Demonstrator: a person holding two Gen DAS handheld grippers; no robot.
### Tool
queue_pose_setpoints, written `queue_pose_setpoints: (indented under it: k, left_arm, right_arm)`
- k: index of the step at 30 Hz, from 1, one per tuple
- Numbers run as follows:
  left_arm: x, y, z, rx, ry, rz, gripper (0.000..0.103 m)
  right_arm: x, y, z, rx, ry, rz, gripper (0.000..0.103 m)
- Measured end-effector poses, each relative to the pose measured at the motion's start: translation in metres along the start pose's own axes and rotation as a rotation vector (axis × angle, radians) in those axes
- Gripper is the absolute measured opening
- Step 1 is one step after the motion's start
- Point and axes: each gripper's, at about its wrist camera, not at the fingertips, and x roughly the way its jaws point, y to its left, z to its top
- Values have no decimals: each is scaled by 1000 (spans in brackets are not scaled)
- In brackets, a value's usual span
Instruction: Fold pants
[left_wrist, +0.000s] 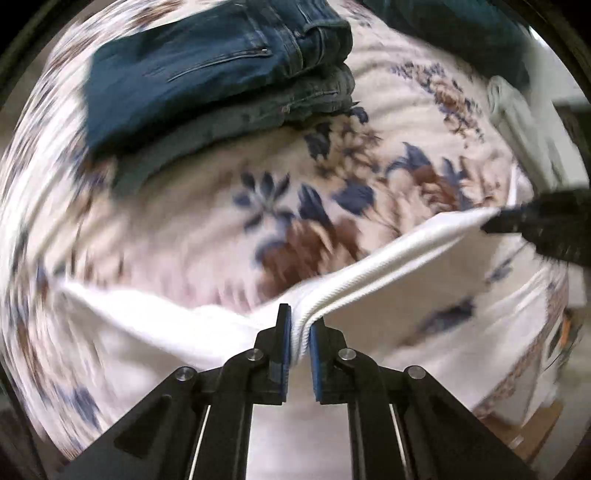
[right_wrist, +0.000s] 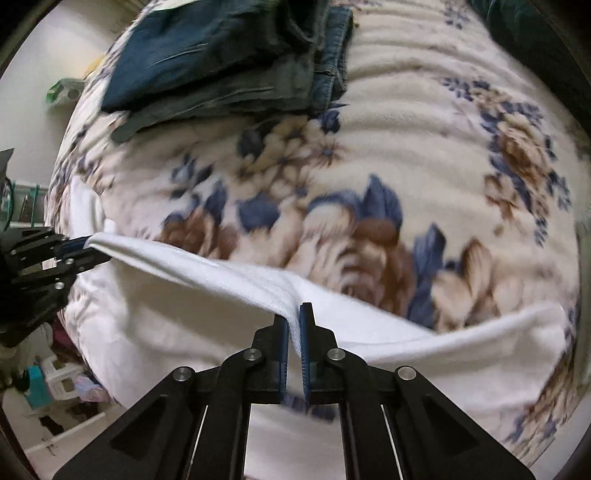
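keeping the white pants (left_wrist: 391, 254) taut, the left gripper (left_wrist: 298, 332) and right gripper (right_wrist: 294, 325), both clamped on the ribbed waistband (left_wrist: 424, 236), should travel level over the floral blanket (right_wrist: 406, 122).

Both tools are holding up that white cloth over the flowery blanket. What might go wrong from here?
The left tool pinches only the ribbed edge of the white fabric pants, and the right tool grips a thin fold, so either could slip. The slack cloth may drop unevenly and crease. Swinging forward might disturb the stack of folded blue jeans on the floral fleece blanket.
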Motion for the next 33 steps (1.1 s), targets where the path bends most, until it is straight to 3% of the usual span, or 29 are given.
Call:
queue_pose_setpoints:
  k: [2, 3, 4, 6, 7, 13, 17, 22, 25, 27, 28, 29, 30, 33]
  left_arm:
    - [0, -16, -17, -102, 7, -30, 7]
    - [-10, -22, -42, -147, 9, -34, 7]
    - [18, -31, -46, -179, 10, -38, 7]
    - [30, -50, -80, -229, 36, -26, 7]
    - [53, -62, -73, -256, 53, -36, 7]
    - [127, -61, -139, -362, 189, -122, 7]
    - [170, -57, -153, -381, 218, -131, 6]
    - [168, -63, -149, -349, 196, -97, 14]
    - [154, -70, -147, -351, 189, -62, 28]
    - [138, -75, -147, -346, 156, -23, 56]
    - [131, -77, -146, -347, 139, -9, 67]
    - [121, -80, -146, -347, 110, 23, 87]
    - [111, -81, -146, -351, 82, 50, 92]
    - [88, -85, -144, -368, 22, 139, 92]
  right_arm:
    - [-15, 10, -33, -6, -6, -25, 6]
    - [-21, 12, -57, -10, -10, -32, 6]
    - [-27, 11, -79, -9, -8, -35, 6]
    - [-29, 13, -117, 8, 7, -43, 6]
    - [-28, 11, -134, 22, 15, -43, 6]
    - [30, 10, -226, 153, 122, -51, 6]
    - [74, 18, -260, 152, 181, -112, 6]
    - [94, 23, -265, 161, 183, -180, 8]
    - [93, 24, -265, 203, 191, -179, 24]
    - [88, 23, -265, 223, 190, -165, 87]
    - [84, 24, -266, 237, 181, -140, 92]
    - [77, 25, -268, 243, 164, -121, 92]
    - [69, 26, -267, 238, 147, -120, 92]
    - [46, 23, -269, 237, 96, -149, 92]
